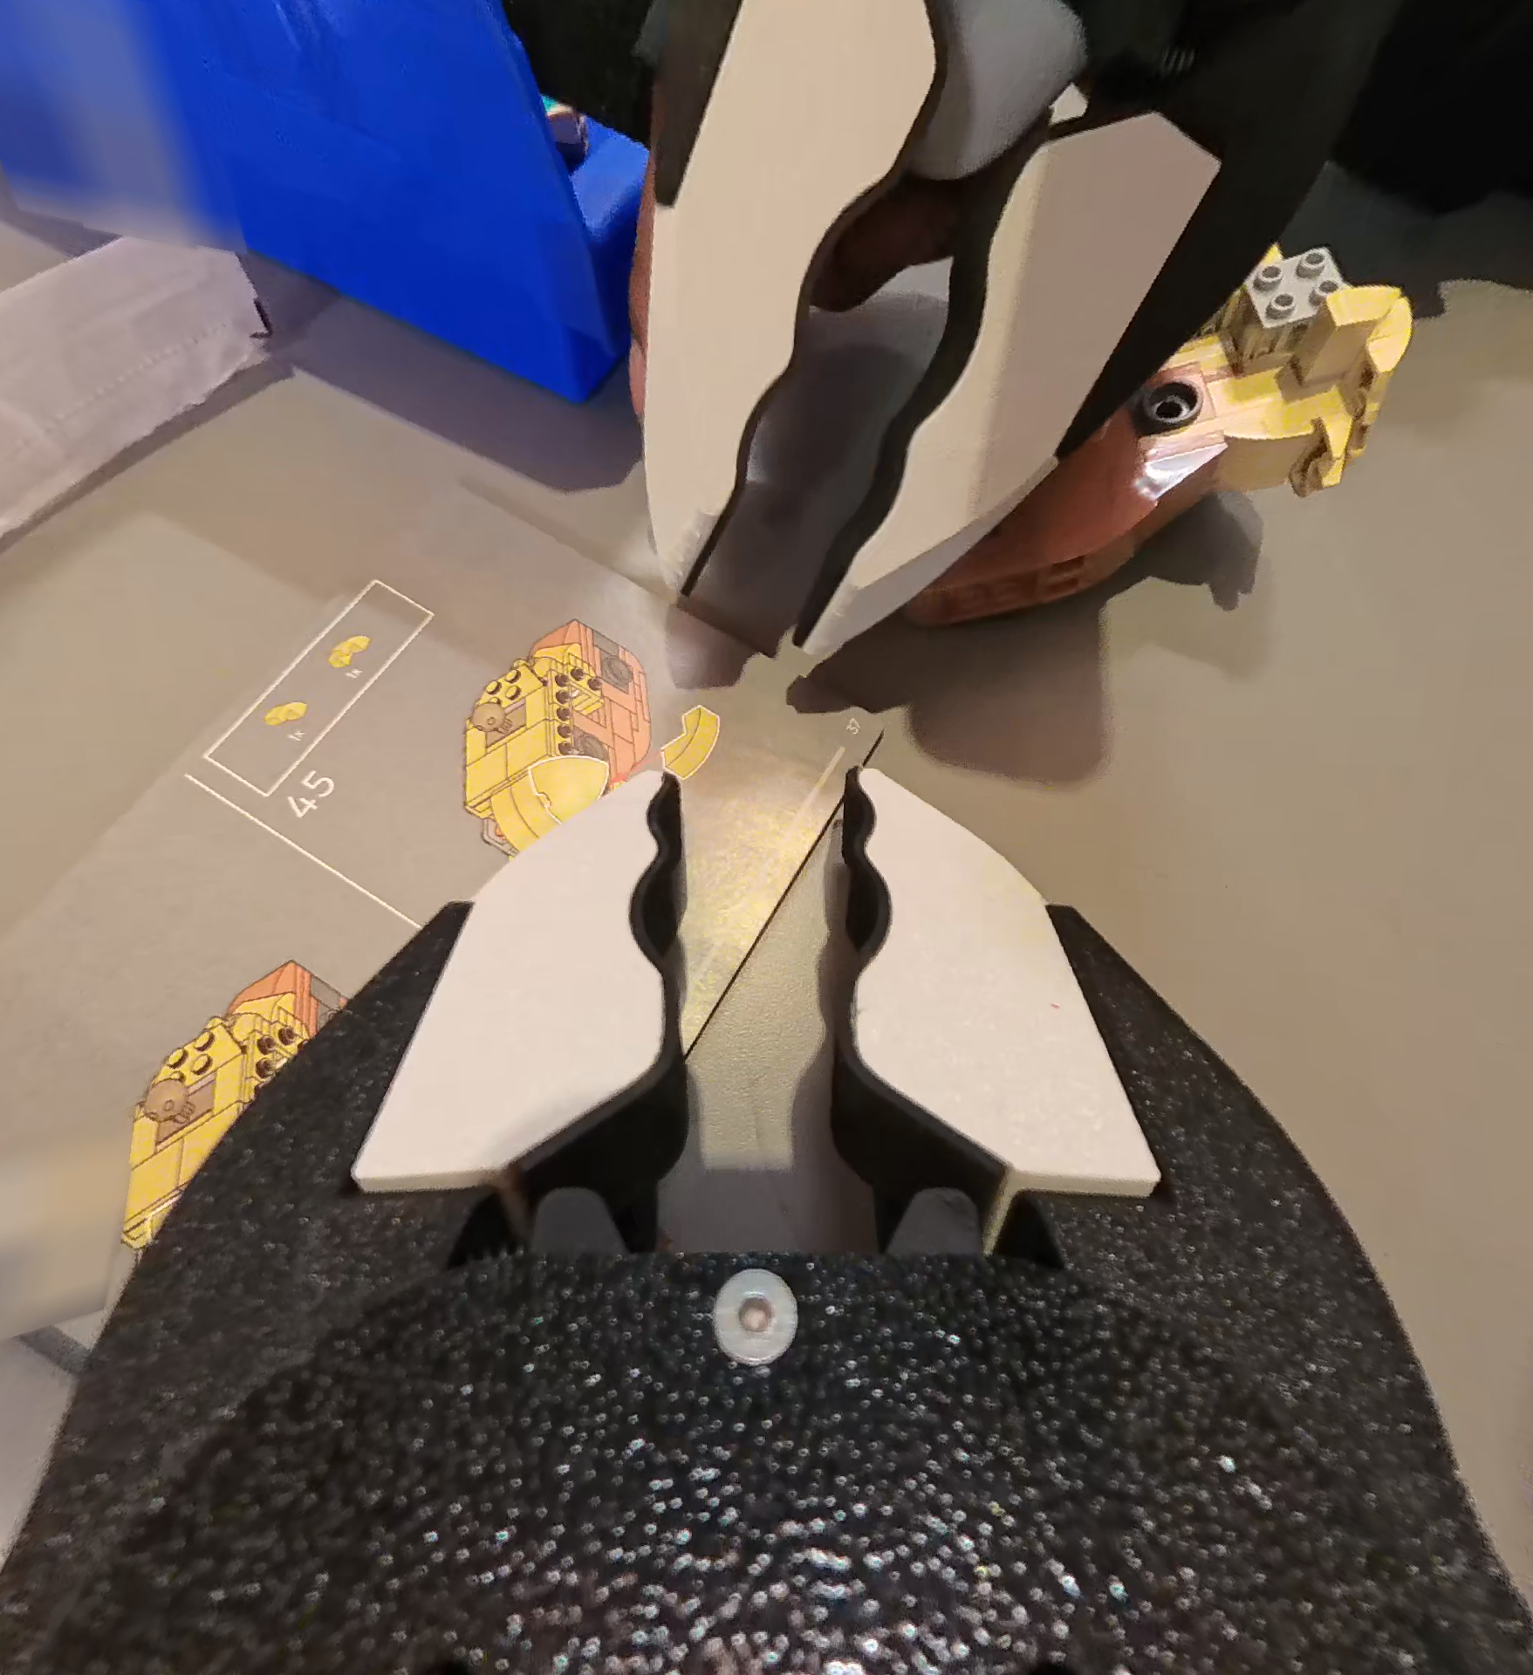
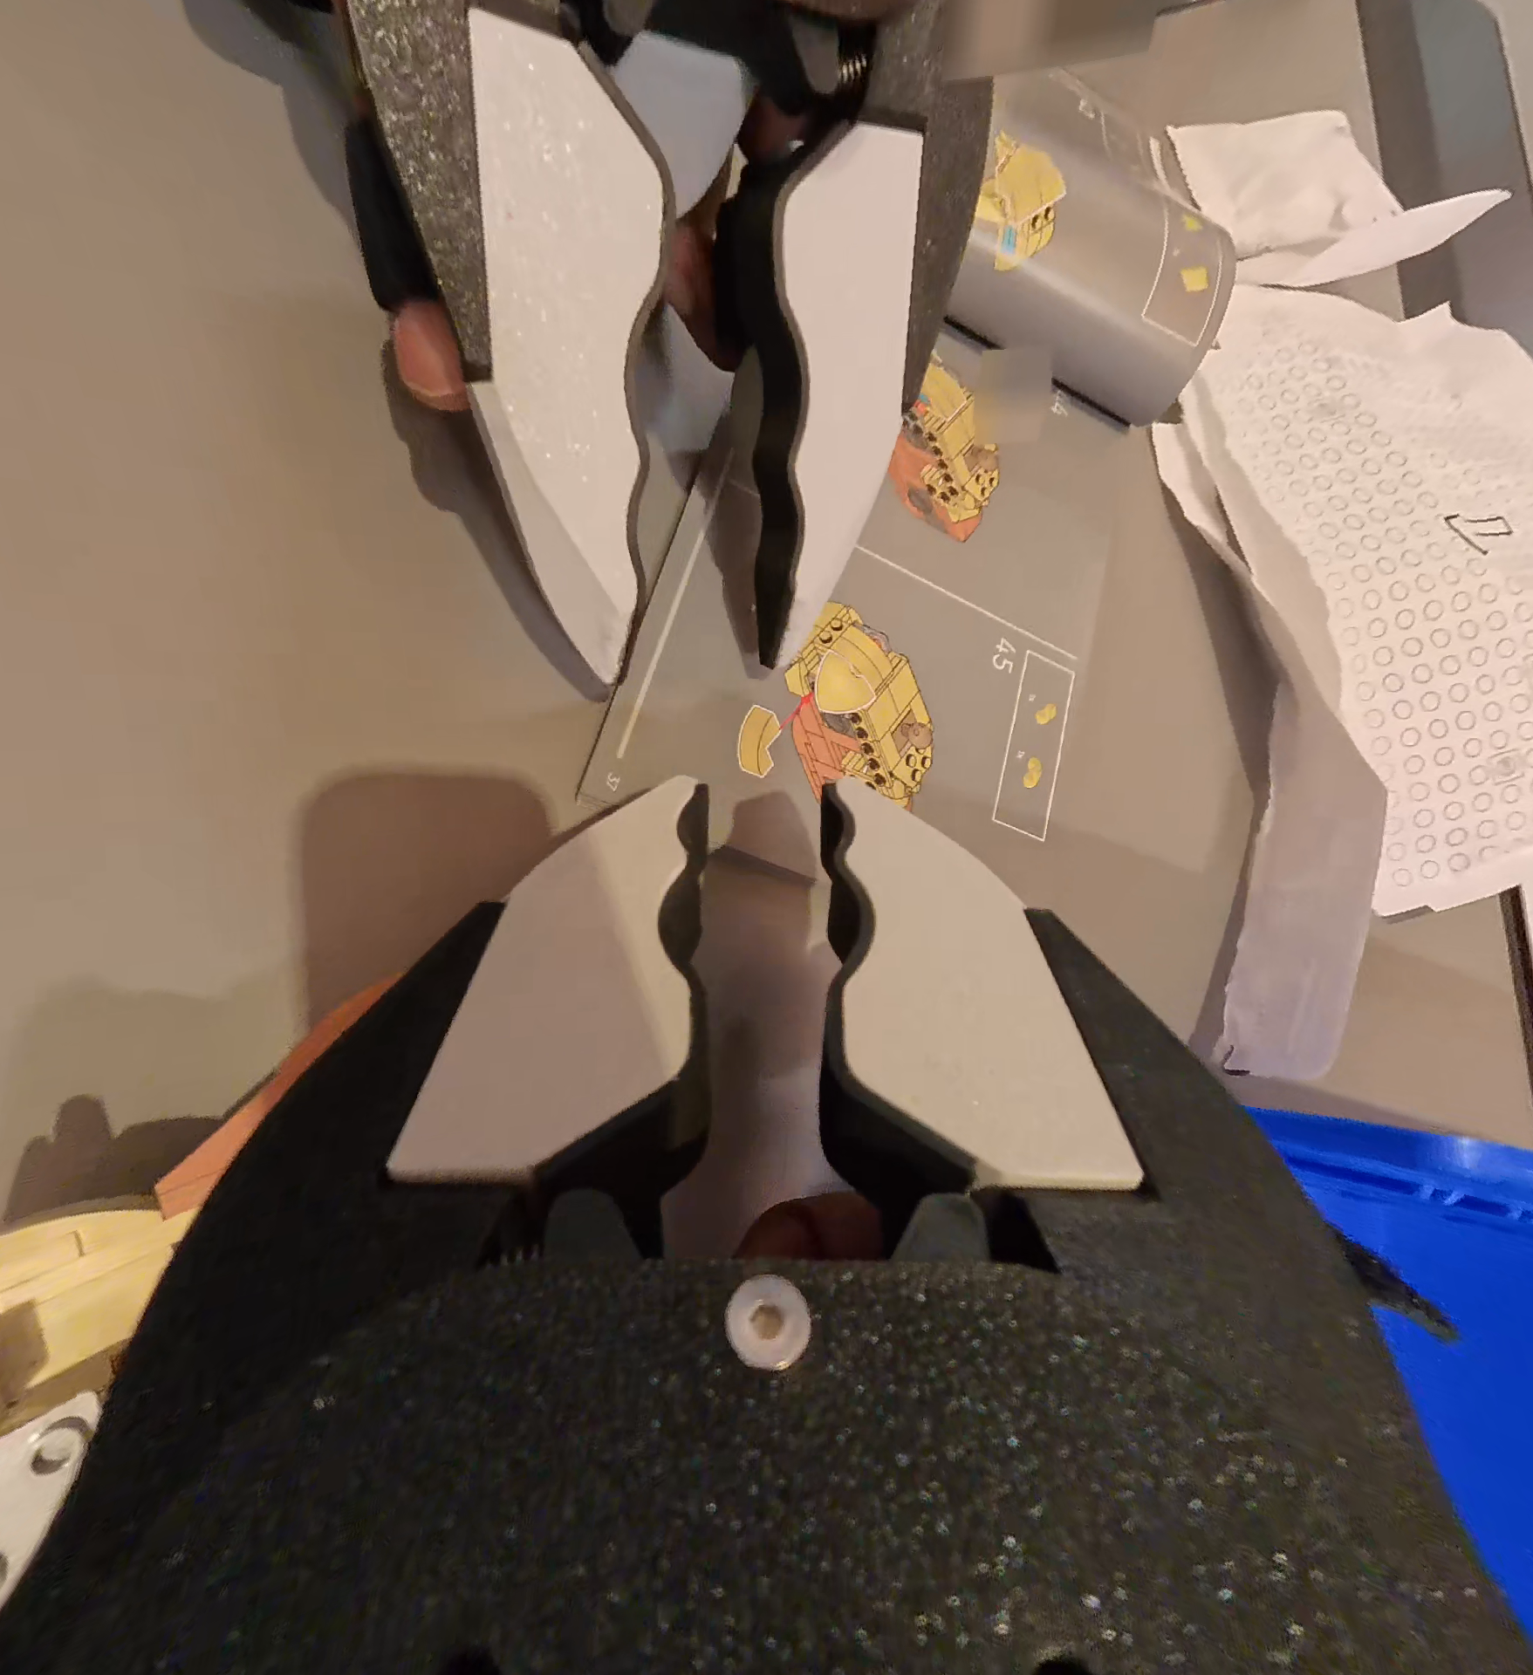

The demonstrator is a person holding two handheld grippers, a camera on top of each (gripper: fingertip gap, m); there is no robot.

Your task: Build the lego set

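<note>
Both the left gripper (image 1: 762,779) and right gripper (image 2: 762,789) hang parted and bare over a grey instruction booklet (image 1: 200,634) beside a brown-and-yellow brick model (image 1: 1243,408).

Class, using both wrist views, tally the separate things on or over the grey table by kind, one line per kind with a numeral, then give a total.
Grippers: 2 (left gripper, right gripper), both with fingers apart and nothing between them
Instruction booklets: 1
Brick models: 1, brown and yellow
Blue bins: 1
White perforated bags: 1
Total: 6
</note>
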